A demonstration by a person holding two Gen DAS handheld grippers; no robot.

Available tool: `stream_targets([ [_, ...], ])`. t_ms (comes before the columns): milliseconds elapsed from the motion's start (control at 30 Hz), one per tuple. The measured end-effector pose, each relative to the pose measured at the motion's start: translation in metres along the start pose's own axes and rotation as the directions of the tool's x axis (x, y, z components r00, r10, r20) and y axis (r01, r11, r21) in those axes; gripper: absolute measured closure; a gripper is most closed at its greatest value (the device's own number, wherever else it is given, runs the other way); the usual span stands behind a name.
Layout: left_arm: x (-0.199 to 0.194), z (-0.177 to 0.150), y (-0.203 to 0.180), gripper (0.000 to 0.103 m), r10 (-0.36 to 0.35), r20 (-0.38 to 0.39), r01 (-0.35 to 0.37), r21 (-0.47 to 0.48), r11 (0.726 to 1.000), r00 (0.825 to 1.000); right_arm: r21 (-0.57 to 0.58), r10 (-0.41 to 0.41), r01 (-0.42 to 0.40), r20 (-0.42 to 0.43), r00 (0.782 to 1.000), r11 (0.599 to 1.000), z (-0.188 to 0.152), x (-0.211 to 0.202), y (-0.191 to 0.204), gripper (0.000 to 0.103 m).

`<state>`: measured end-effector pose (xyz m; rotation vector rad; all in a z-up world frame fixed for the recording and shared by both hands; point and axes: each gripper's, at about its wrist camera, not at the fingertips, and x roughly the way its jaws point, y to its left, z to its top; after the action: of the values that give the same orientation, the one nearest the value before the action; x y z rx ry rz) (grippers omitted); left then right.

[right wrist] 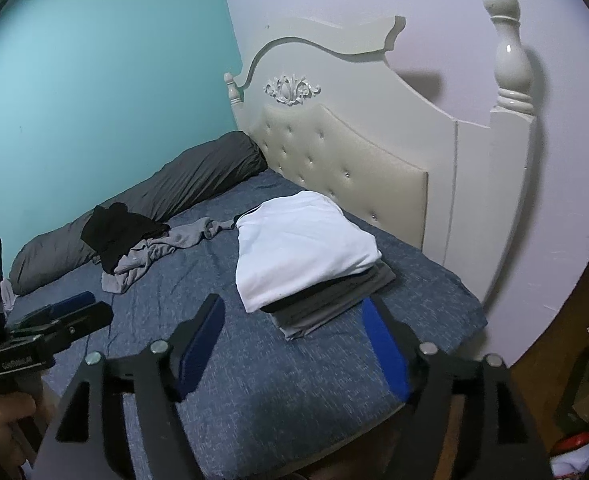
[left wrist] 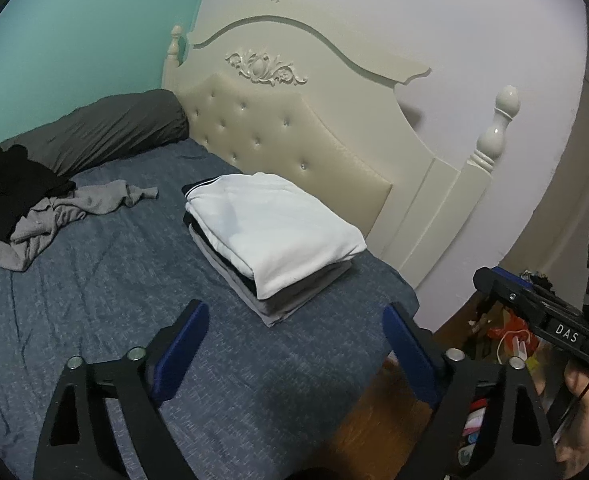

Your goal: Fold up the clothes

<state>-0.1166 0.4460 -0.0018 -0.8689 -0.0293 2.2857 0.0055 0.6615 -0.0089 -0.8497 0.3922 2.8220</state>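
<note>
A stack of folded clothes [left wrist: 278, 248] [right wrist: 314, 264] lies on the blue bed near the headboard, with a white garment on top and grey and black layers under it. A loose heap of a black garment [left wrist: 10, 188] [right wrist: 118, 236] and a grey garment [left wrist: 66, 212] [right wrist: 162, 252] lies further left. My left gripper [left wrist: 294, 320] stands open in front of the stack, with nothing between its blue pads. My right gripper [right wrist: 294, 320] is open too, just short of the stack's near edge, and holds nothing. Each gripper appears at the edge of the other's view.
The blue bedsheet [left wrist: 94, 320] spreads around the clothes. A grey pillow [left wrist: 110, 132] lies along the teal wall. The cream headboard [left wrist: 294, 128] and its post [left wrist: 494, 132] rise behind the stack. Right of the bed's corner, a wooden floor [left wrist: 374, 416] with clutter [left wrist: 510, 340].
</note>
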Motion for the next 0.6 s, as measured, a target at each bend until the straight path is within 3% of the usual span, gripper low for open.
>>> stream_targets([
  [267,-0.017,-0.01,0.0,0.0,0.018,0.013,-0.018,0.012,1.0,1.0,0.0,-0.017,0.017,0.022,1.0,1.0,-0.011,-0.017,0.007,0.018],
  [600,-0.03,-0.022,0.002,0.0,0.057,0.024,-0.057,0.021,0.998,0.998,0.001,-0.035,0.035,0.044,0.998,0.999,-0.027,-0.032,0.014,0.006],
])
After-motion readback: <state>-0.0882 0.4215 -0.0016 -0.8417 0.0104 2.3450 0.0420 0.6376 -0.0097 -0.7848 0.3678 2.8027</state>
